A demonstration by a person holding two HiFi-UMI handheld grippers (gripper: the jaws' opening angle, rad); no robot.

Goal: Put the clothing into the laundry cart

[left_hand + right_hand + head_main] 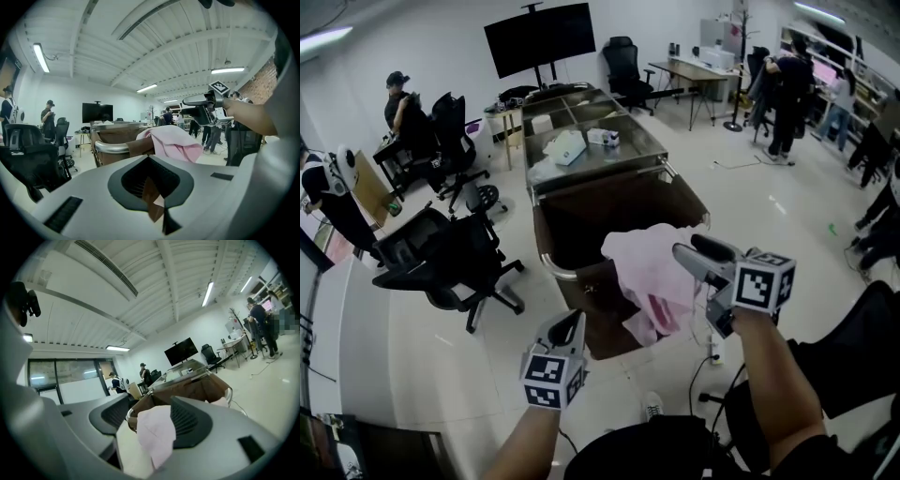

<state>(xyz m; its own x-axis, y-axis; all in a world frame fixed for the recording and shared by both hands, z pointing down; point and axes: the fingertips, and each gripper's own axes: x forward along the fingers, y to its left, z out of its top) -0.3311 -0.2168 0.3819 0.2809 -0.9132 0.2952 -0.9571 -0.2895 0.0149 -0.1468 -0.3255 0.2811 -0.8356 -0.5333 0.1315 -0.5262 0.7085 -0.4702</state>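
Pink garment (652,272) hangs bunched from the right gripper (686,248), over the near right corner of the brown laundry cart (553,267), with its lower folds falling in front of the cart's near wall. Only the head view gives this layout from above. It also shows the left gripper (575,317) lower down, just short of the cart's near edge and apart from the cloth.

The right gripper view settles the grip: the jaws stand apart with a fold of the pink cloth clamped between them, and the cart's metal rim curves behind. From the head view the cloth hides where the pads bite.

The left gripper view looks level across the cart rim. It shows the garment draped at rim height, though whether it rests on the rim is unclear. Its own jaws are drawn together to a thin slit with brown showing through, and nothing is gripped.

Beyond the cart, the head view shows a steel table (609,155), a dark monitor (539,37), black office chairs (450,253) and people standing at the room's edges
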